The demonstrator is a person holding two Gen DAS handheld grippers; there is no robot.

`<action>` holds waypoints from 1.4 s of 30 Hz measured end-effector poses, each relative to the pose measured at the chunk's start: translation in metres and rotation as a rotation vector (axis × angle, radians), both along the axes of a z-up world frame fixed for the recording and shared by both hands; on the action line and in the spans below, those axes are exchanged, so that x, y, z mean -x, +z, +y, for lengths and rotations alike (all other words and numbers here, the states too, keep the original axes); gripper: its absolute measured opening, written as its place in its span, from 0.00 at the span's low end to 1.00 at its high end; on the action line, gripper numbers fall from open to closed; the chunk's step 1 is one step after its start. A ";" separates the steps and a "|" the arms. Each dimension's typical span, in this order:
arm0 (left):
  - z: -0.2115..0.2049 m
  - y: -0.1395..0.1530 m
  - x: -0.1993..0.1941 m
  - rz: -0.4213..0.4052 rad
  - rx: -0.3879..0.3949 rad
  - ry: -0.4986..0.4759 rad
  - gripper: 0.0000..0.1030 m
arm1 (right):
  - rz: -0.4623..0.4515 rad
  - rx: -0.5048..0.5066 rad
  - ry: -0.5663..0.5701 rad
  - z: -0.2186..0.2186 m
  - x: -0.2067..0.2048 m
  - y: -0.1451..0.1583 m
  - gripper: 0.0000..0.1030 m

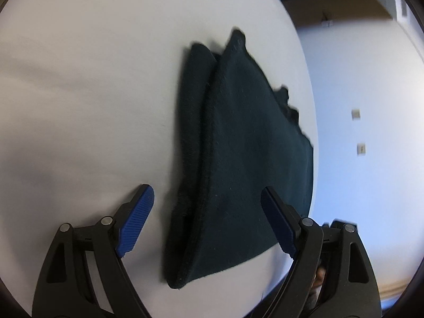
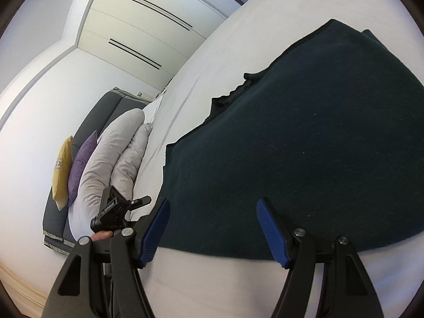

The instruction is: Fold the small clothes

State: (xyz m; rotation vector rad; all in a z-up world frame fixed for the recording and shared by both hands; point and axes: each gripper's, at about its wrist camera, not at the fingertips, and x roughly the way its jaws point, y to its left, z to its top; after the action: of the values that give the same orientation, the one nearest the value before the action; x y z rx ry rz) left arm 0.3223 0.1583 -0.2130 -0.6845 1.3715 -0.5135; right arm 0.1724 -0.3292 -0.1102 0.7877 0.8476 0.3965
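Two open grippers over one garment. Largest thing in view is the white bed sheet (image 1: 79, 92), smooth, running out ahead of both tools. On it lies the dark green garment (image 1: 238, 145), already doubled once, judging by the two stacked edges on its left side. In the left wrist view it sits directly ahead of and between the jaws of the left gripper (image 1: 208, 193); the blue pads stand wide, nothing pressed, the left pad over bare sheet, the right pad over cloth. In the right wrist view the garment fills the area ahead; the right gripper (image 2: 213, 204) stands spread above its near hem, gripping nothing.

Step in hand, as I read it: approach to the near edge for a further fold. Next move calls for each tool to come down on a near corner, close on every layer, then carry it across.

Room, left of the right gripper: white wardrobe doors (image 2: 148, 23), grey headboard (image 2: 106, 108), pale pillows (image 2: 111, 153), purple cushion (image 2: 82, 164), yellow cushion (image 2: 62, 169).
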 end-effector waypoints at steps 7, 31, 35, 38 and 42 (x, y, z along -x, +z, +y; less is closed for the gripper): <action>-0.023 -0.006 -0.014 -0.015 0.066 -0.048 0.81 | 0.010 0.006 0.019 0.010 -0.004 -0.004 0.69; -0.019 -0.002 0.022 -0.137 0.025 0.066 0.16 | 0.045 0.082 0.234 0.093 -0.094 0.004 0.68; -0.047 0.027 0.025 -0.234 -0.093 0.038 0.15 | 0.157 0.065 0.302 0.111 -0.116 -0.023 0.67; -0.062 0.046 0.029 -0.279 -0.140 0.021 0.15 | 0.168 0.058 0.316 0.110 -0.121 -0.029 0.67; -0.108 0.069 0.031 -0.343 -0.206 -0.024 0.15 | 0.161 0.033 0.322 0.089 -0.122 -0.018 0.67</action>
State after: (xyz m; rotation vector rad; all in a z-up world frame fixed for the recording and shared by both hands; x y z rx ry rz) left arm 0.2910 0.0507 -0.1438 -0.3907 1.0909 -0.4756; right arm 0.2942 -0.2401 -0.1284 0.6588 1.1349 0.6075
